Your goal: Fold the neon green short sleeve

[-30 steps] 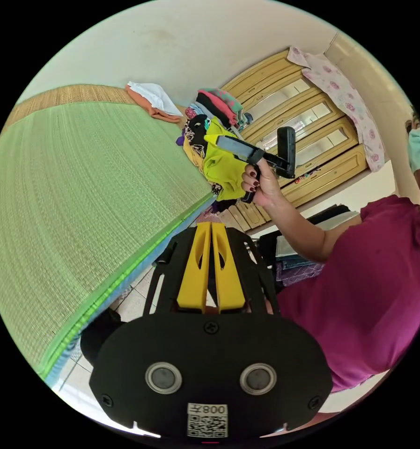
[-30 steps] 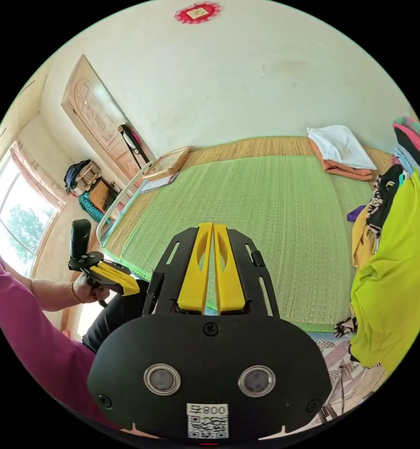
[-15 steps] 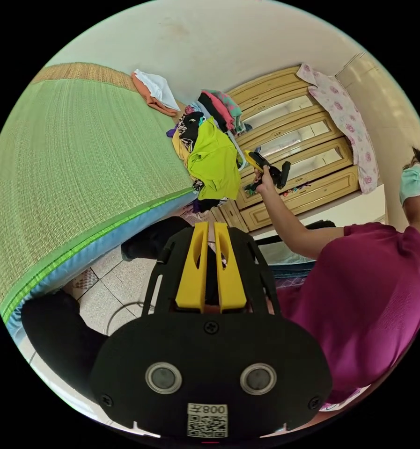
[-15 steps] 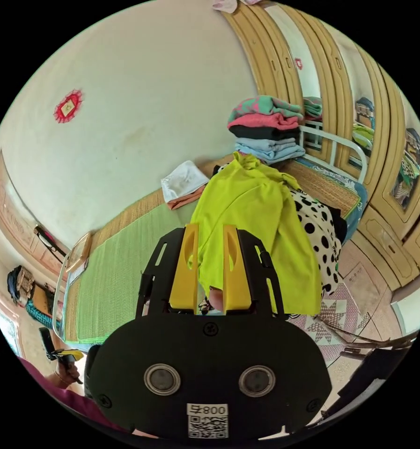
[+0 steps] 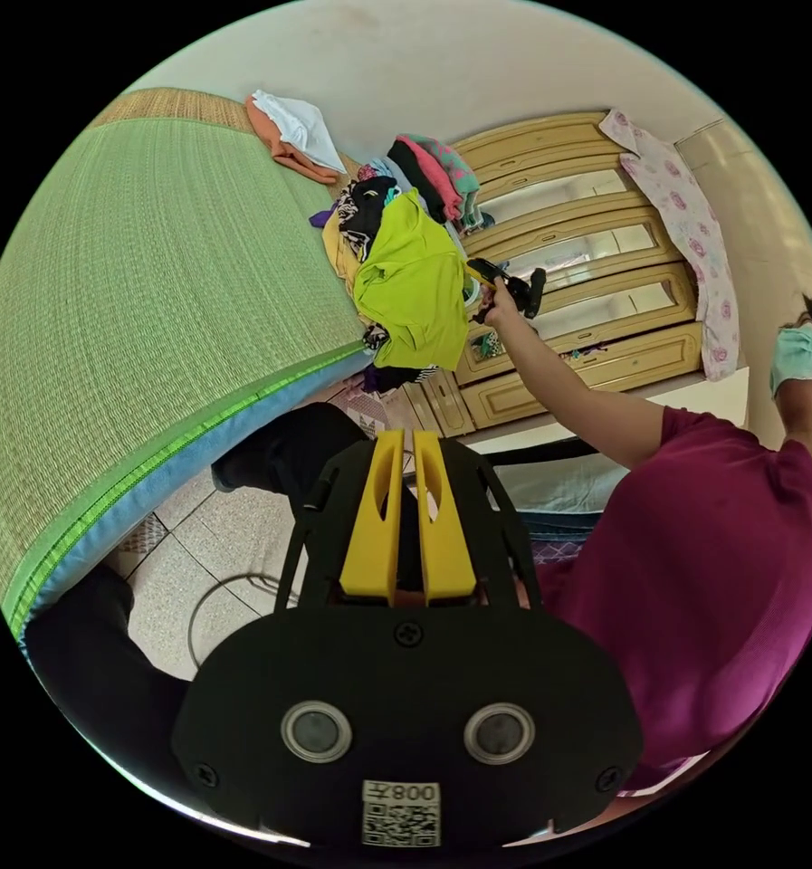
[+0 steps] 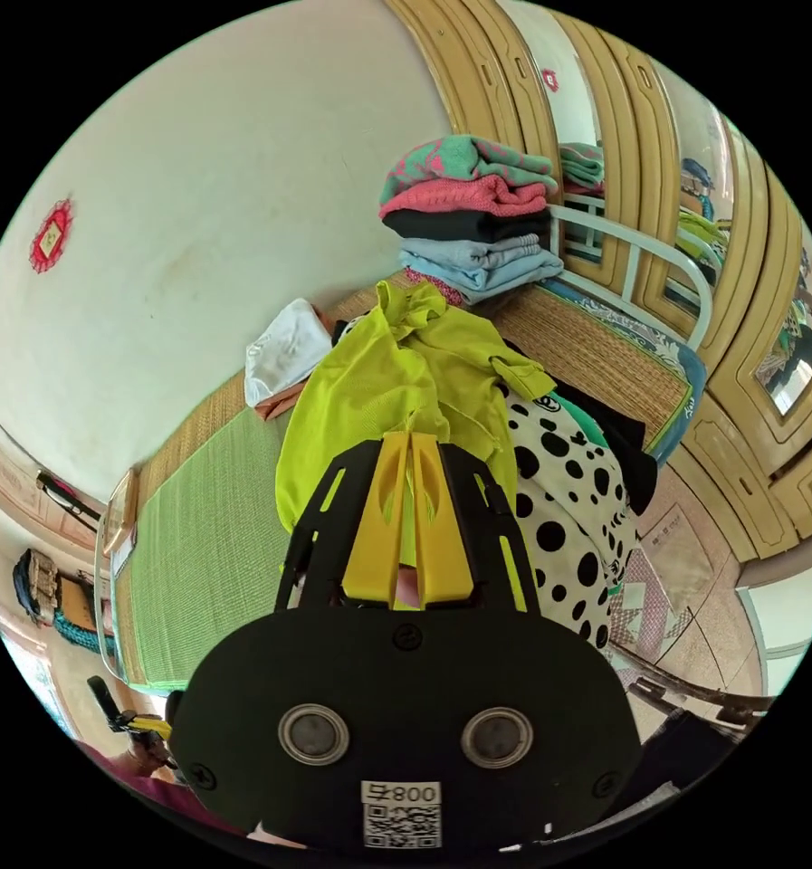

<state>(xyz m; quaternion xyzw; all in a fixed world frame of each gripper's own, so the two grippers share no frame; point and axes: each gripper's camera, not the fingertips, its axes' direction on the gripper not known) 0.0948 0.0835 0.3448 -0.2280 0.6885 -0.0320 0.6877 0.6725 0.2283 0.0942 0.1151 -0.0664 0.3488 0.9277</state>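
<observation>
Your right tool [image 6: 412, 507] is clenched on a pinch of the green shirt [image 6: 396, 398], which lies draped over the clothes heap [image 6: 568, 489] at the bed's [image 5: 152, 299] end edge. Your left tool [image 5: 406, 520] is closed on nothing, off the bed's side. The shirt looks light, limp and loosely knit, so it should sag and bunch; take it by the shoulder seams or hem corners, not mid-cloth.

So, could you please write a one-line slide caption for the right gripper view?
Right gripper pinches the neon green short-sleeve shirt atop a clothes heap, beside a black-spotted white garment.
</observation>
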